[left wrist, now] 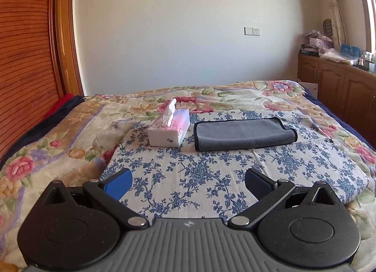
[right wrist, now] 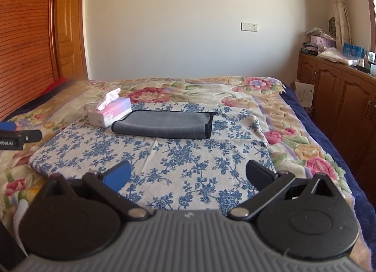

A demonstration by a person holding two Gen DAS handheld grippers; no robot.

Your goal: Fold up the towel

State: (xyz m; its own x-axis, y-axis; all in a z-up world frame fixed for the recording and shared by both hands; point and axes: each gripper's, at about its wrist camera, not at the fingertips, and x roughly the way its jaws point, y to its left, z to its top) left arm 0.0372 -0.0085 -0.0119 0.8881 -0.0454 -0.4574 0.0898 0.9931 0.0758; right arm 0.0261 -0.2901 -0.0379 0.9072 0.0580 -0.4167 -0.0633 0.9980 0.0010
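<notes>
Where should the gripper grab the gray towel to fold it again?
Probably the gray towel is best pinched at its black-trimmed short end by the open right gripper, coming low from the near side. That end shows loose stacked edges, and it lies away from the tissue box.
</notes>
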